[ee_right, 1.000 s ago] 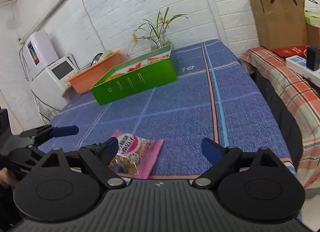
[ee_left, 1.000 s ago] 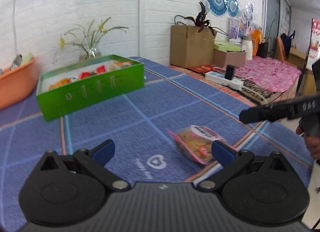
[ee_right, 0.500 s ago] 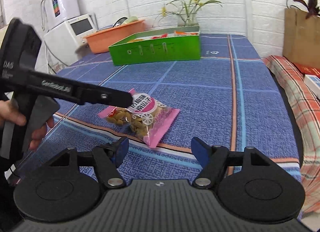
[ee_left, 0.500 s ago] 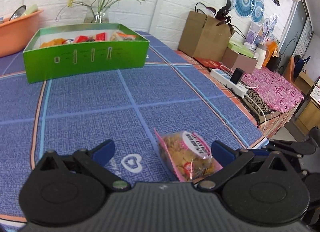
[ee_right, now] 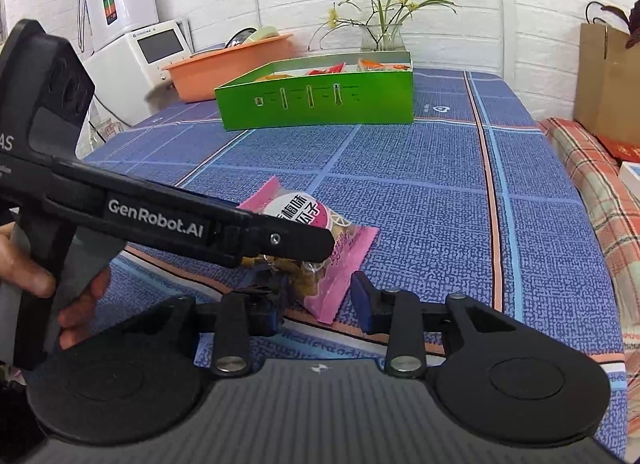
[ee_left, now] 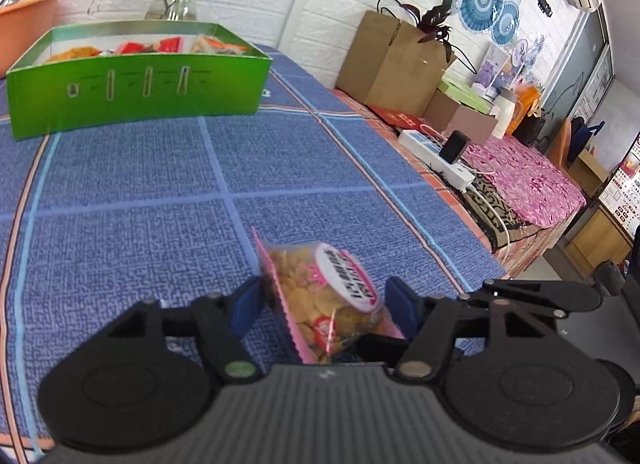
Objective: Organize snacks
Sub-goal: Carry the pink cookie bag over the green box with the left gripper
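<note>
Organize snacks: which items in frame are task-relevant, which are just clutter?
In play:
pink snack packet, between the fingers of the left gripper
green box holding other snacks
right gripper, open, just short of the packet

Clutter:
orange basin
flower vase
brown paper bag
power strip

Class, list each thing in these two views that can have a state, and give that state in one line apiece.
Pink snack packet: on the blue tablecloth, tilted, between the left gripper's fingers.
Left gripper: closing around the packet; firm contact cannot be told.
Right gripper: open, holding nothing, close to the packet.
Green box: open-topped, upright, with snacks inside.
Orange basin: upright, beside the box.
Flower vase: upright behind the box.
</note>
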`<action>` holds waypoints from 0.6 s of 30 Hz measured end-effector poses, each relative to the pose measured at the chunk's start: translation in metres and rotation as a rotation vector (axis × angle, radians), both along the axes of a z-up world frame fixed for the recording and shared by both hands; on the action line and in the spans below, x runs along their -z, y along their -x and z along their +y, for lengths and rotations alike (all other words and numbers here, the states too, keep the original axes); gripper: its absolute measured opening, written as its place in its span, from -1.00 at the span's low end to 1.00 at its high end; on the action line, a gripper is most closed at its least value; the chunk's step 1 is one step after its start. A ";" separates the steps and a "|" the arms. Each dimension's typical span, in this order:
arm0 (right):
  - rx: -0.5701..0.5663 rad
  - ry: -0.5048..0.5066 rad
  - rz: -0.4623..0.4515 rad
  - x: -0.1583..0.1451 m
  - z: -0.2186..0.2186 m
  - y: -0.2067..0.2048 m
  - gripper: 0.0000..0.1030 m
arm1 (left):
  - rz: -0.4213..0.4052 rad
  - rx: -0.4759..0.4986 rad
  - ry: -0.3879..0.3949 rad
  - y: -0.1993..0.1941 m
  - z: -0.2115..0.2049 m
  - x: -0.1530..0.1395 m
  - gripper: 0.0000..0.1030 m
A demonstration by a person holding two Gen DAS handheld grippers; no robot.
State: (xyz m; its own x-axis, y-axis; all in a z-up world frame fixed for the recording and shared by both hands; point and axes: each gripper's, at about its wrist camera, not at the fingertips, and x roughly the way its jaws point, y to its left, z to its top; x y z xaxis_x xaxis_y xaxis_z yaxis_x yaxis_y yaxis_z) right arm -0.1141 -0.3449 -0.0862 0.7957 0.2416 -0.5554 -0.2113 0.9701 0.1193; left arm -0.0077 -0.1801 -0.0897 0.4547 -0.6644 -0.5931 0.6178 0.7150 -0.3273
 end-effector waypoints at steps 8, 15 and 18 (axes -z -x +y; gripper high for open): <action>-0.004 0.080 -0.041 -0.003 0.020 0.009 -0.10 | -0.066 -0.015 0.013 0.014 0.011 -0.003 0.20; -0.042 0.066 -0.135 -0.024 0.043 0.006 -0.14 | -0.106 -0.086 0.072 0.011 0.050 -0.027 0.20; -0.067 0.063 -0.159 -0.030 0.057 -0.006 -0.15 | -0.131 -0.131 0.071 0.008 0.065 -0.035 0.20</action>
State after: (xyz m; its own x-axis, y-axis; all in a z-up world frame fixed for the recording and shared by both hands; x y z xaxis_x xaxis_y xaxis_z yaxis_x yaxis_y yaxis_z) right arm -0.1076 -0.2880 -0.0558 0.8580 0.2655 -0.4396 -0.2868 0.9578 0.0187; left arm -0.0154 -0.1151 -0.0550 0.6102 -0.6327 -0.4768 0.5620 0.7699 -0.3024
